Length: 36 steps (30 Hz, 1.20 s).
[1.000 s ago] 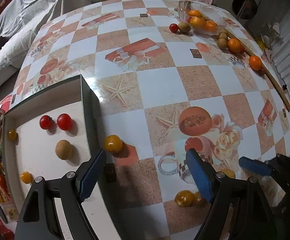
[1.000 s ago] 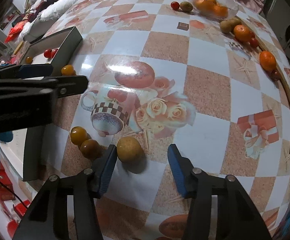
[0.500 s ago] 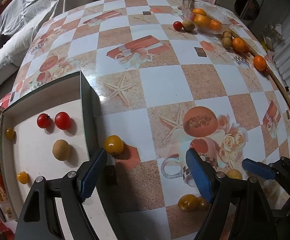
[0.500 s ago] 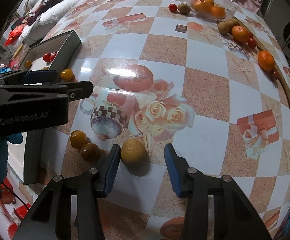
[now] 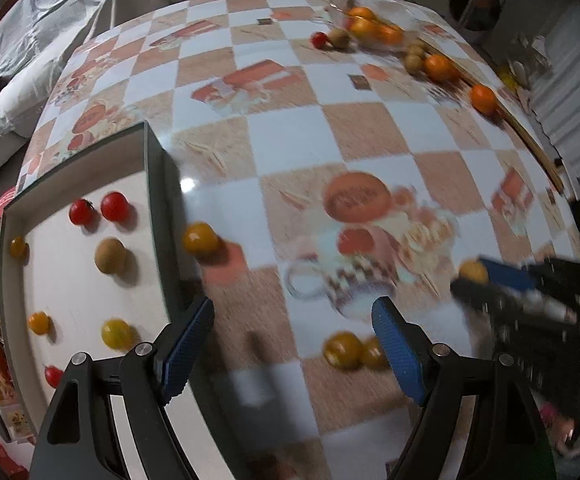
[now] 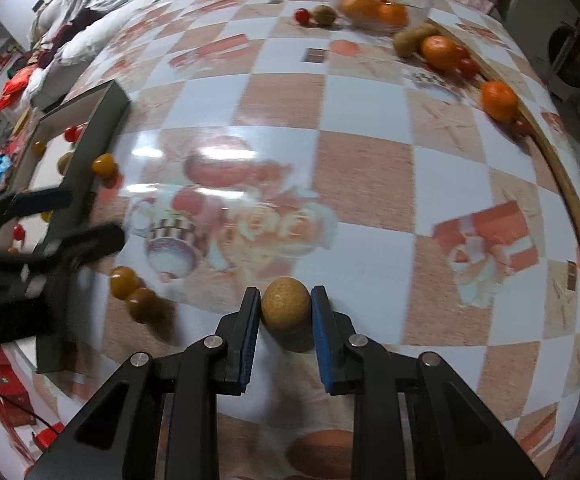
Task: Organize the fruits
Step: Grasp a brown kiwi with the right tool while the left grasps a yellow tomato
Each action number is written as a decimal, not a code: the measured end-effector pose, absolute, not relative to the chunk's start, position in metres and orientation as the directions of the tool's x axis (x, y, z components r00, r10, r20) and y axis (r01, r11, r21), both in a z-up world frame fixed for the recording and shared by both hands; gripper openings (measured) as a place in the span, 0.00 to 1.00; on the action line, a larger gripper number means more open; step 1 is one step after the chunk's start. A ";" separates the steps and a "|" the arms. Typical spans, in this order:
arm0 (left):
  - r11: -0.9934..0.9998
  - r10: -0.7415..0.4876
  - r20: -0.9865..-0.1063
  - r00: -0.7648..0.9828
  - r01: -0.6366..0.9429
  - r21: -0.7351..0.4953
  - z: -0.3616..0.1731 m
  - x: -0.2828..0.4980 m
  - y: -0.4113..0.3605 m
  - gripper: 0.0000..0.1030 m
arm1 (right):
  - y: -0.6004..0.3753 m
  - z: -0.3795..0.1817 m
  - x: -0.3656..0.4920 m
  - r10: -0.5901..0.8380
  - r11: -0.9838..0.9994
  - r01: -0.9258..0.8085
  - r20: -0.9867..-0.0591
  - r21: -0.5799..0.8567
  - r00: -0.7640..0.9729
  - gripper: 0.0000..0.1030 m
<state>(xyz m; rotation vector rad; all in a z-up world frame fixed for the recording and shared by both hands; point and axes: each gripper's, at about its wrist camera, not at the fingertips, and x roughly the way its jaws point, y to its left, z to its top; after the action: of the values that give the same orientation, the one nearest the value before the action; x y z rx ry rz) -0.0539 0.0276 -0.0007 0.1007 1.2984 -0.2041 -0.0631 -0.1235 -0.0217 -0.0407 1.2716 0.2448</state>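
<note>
My right gripper is shut on a tan round fruit just above the checked tablecloth. My left gripper is open and empty, hovering beside a dark-walled white tray holding red tomatoes, a tan fruit and small yellow ones. A yellow tomato lies just outside the tray wall. Two yellow-brown fruits lie near the left gripper; they also show in the right wrist view.
A glass bowl of oranges stands at the far edge, with a red tomato and loose oranges along a wooden stick on the right. Bedding lies beyond the table.
My right gripper has closed on the tan fruit and shifted right with it. The left gripper has pulled back a little, showing more of the tray.
</note>
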 end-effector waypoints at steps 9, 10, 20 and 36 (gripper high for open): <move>0.964 -0.070 -0.972 0.223 0.267 -0.008 -0.005 -0.086 0.020 0.80 | -0.139 -0.021 -0.063 0.149 0.980 -0.170 -0.951 0.105 0.271 0.27; 0.961 -0.052 -0.975 0.217 0.278 0.011 -0.008 -0.089 0.018 0.80 | -0.139 -0.021 -0.063 0.149 0.980 -0.169 -0.951 0.106 0.272 0.27; 0.958 -0.079 -0.962 0.261 0.286 -0.001 -0.018 -0.066 -0.004 0.80 | -0.140 -0.021 -0.065 0.148 0.981 -0.162 -0.950 0.106 0.275 0.27; 0.964 -0.057 -0.975 0.215 0.267 0.002 -0.025 -0.073 0.000 0.60 | -0.147 -0.021 -0.067 0.163 0.982 -0.134 -0.948 0.131 0.274 0.27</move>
<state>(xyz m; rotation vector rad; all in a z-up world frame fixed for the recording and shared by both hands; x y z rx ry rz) -0.0726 0.0002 -0.0245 0.1840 1.3377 -0.2263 -0.0674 -0.1475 -0.0210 0.0268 1.2779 0.1996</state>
